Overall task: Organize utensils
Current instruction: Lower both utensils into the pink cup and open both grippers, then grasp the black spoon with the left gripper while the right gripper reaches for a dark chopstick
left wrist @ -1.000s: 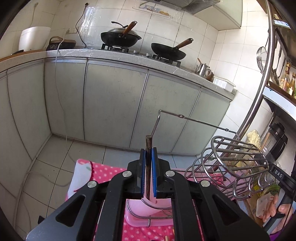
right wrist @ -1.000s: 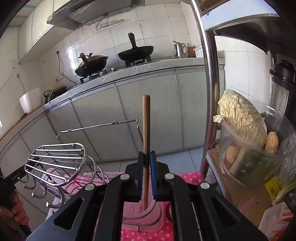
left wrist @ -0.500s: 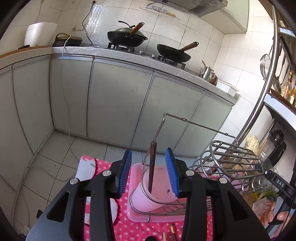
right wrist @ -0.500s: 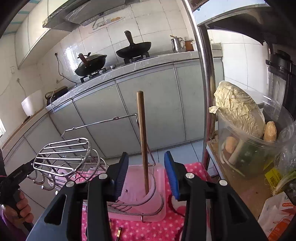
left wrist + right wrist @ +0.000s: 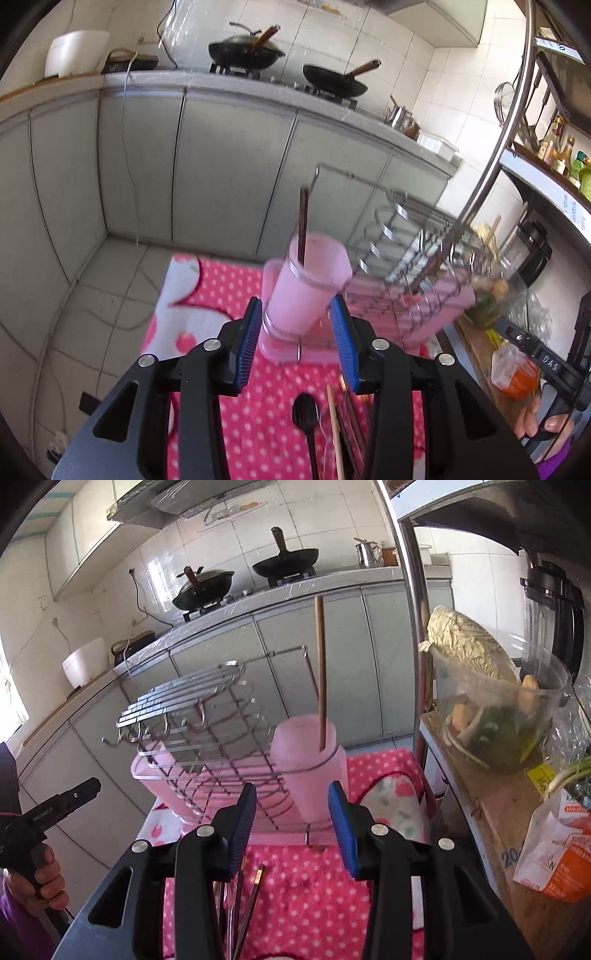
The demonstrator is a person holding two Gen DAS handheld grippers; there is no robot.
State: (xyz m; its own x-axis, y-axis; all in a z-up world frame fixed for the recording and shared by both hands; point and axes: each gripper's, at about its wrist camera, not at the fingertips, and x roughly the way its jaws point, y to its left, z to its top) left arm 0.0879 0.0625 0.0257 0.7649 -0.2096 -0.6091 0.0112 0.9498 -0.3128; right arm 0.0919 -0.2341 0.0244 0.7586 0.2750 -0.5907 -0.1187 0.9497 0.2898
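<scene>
A wire rack (image 5: 417,251) on a pink tray holds a pink cup at each end. In the left wrist view a dark chopstick (image 5: 303,225) stands in the near pink cup (image 5: 306,284). My left gripper (image 5: 297,343) is open just in front of that cup, with nothing between its blue pads. In the right wrist view a light wooden chopstick (image 5: 321,672) stands in the other pink cup (image 5: 310,771). My right gripper (image 5: 291,823) is open in front of it and holds nothing. A black spoon (image 5: 306,410) and loose chopsticks (image 5: 251,897) lie on the pink dotted cloth (image 5: 236,424).
A steel shelf post (image 5: 413,627) rises at the right, beside a clear bowl of vegetables (image 5: 491,716) on a wooden shelf. Grey kitchen cabinets (image 5: 229,166) with woks on top stand behind. A hand (image 5: 40,878) grips the left tool's handle.
Both grippers were shut on upright chopsticks over the cups. Both have opened and drawn back. Each chopstick now stands free in its cup.
</scene>
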